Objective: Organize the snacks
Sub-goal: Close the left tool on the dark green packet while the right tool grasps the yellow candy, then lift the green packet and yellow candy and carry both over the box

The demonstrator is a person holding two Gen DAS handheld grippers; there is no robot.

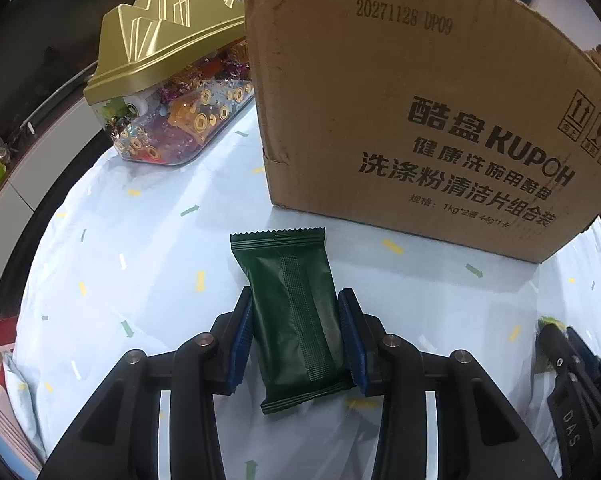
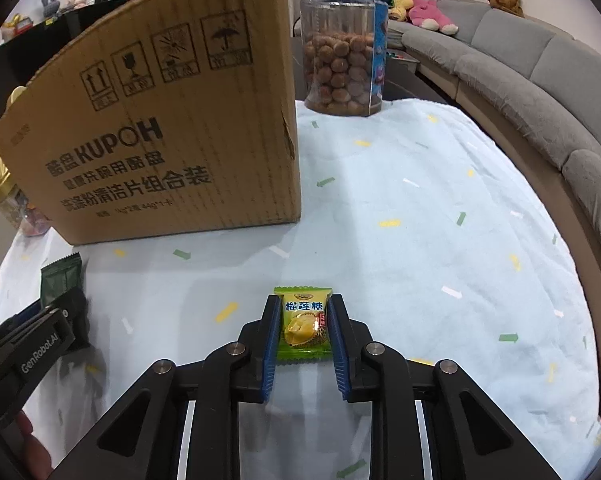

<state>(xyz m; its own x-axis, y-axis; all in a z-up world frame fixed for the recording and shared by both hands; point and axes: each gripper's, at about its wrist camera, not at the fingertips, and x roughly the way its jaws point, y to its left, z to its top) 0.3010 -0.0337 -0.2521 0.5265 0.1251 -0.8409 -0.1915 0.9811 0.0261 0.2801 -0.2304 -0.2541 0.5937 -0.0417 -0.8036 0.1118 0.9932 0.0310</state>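
left claw: clamped on dark green packet, which lies on desk cloth just in front of cardboard box.
right claw: closed on durian candy, on the cloth, in front of the box's right corner.
nut jar: behind the box's right side.

Both tongs are pointing steeply downward; left tongs and right tongs are each pinching something.

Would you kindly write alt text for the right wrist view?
The right gripper is shut on a green durian candy packet on a pale blue cloth, with a cardboard box and snack jar behind.
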